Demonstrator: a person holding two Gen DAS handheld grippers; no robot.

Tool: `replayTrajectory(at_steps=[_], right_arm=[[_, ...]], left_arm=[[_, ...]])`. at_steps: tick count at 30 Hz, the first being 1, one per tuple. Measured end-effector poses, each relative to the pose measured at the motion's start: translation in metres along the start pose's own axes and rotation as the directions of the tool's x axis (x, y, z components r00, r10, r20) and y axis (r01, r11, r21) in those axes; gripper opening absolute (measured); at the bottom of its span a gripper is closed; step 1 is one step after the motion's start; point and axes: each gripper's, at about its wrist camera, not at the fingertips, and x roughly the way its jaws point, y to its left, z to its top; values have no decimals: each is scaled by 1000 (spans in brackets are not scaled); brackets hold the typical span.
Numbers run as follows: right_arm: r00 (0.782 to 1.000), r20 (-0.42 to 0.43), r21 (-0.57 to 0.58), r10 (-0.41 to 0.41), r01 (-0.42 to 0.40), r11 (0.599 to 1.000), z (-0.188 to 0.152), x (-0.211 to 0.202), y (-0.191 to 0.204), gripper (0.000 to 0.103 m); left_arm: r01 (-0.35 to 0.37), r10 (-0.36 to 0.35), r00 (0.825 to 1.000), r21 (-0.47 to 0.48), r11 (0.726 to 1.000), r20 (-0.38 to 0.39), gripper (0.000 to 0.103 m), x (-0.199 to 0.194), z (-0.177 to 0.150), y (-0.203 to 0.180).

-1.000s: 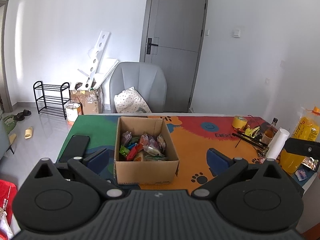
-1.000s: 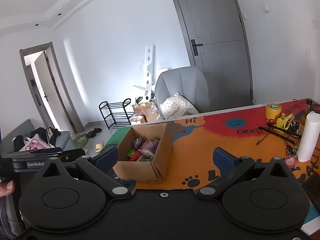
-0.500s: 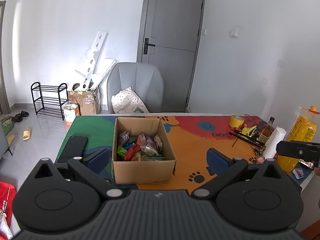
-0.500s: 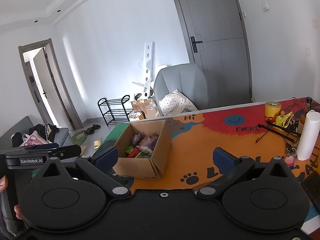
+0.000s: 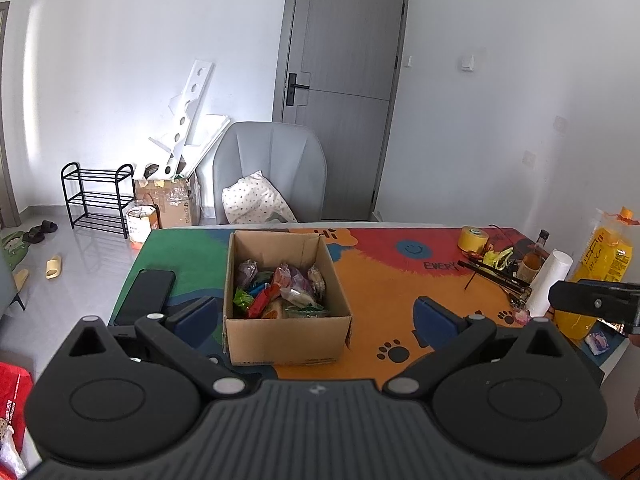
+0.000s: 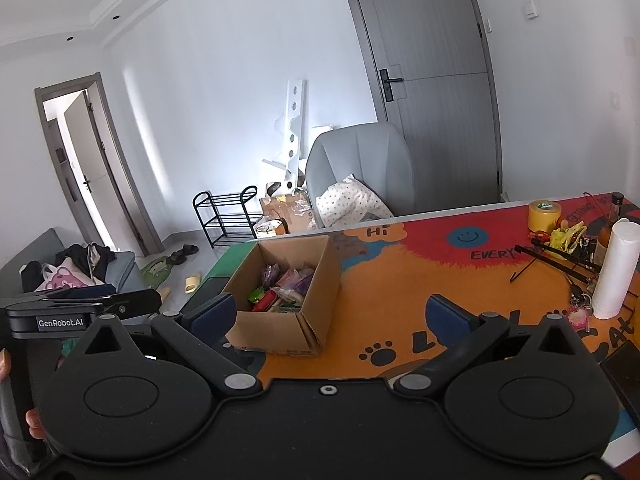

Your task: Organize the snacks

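Note:
An open cardboard box (image 5: 288, 336) stands on the colourful table mat (image 5: 400, 280), holding several wrapped snacks (image 5: 280, 292). My left gripper (image 5: 316, 316) is held open just short of the box, a blue-padded finger on each side of it, gripping nothing. The right wrist view shows the same box (image 6: 264, 332) and snacks (image 6: 280, 288) from the right. My right gripper (image 6: 330, 314) is open too and empty, with the box by its left finger. Each gripper shows in the other's view: the right one (image 5: 592, 304) and the left one (image 6: 80, 308).
A black phone (image 5: 146, 296) lies left of the box. At the table's right end are yellow tape (image 5: 473, 238), a paper roll (image 5: 550, 284), a yellow bag (image 5: 600, 264) and small clutter (image 5: 496, 264). A grey chair (image 5: 272, 168) stands behind the table.
Both cameras have drifted slightly, so the box sits a little further left in both views. Both grippers stay open and the box has not moved.

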Motion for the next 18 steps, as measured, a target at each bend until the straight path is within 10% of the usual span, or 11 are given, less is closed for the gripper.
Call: replayTrajectory(at_steps=[18], right_arm=[[1000, -6, 2, -4, 4, 1000, 0, 1, -1, 103]], left_arm=[[-10, 10, 1000, 0, 1000, 0, 103, -2, -1, 1]])
